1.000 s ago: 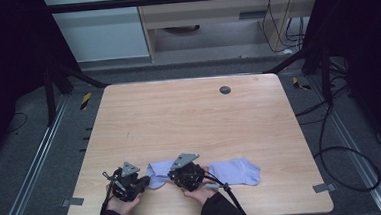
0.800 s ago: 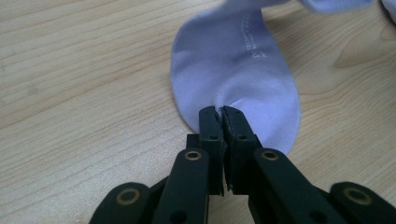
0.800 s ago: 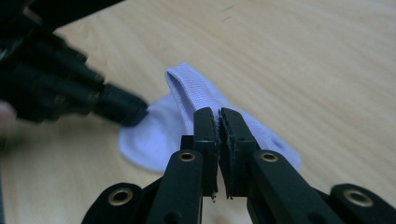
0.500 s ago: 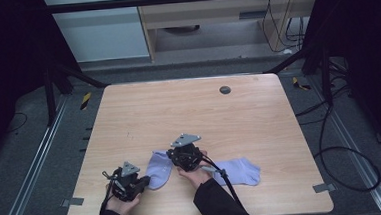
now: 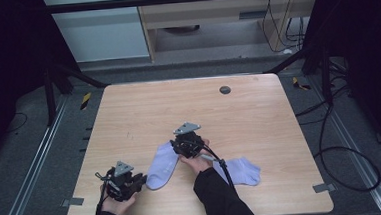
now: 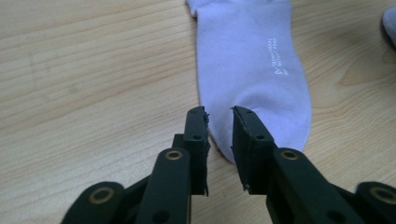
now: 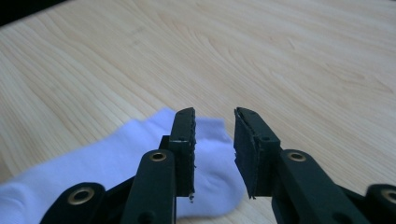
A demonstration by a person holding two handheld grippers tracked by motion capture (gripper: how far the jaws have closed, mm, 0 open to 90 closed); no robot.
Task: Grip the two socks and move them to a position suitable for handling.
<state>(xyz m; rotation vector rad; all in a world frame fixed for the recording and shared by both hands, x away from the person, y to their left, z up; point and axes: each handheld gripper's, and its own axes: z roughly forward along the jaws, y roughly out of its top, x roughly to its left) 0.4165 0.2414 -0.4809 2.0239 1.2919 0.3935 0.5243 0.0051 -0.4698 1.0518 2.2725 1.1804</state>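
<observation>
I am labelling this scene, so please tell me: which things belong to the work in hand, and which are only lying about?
In the work:
- stretched sock
- second sock
- left hand-held gripper, jaws apart
- right hand-held gripper, jaws apart

Lying about:
- round dark disc on the table
- cables on the floor

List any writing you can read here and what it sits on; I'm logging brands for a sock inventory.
Sock: two short lines of white print beside a small logo, seen in the left gripper view; too small and blurred to read for sure.
Second sock: no print to be seen.
Table: no writing.
</observation>
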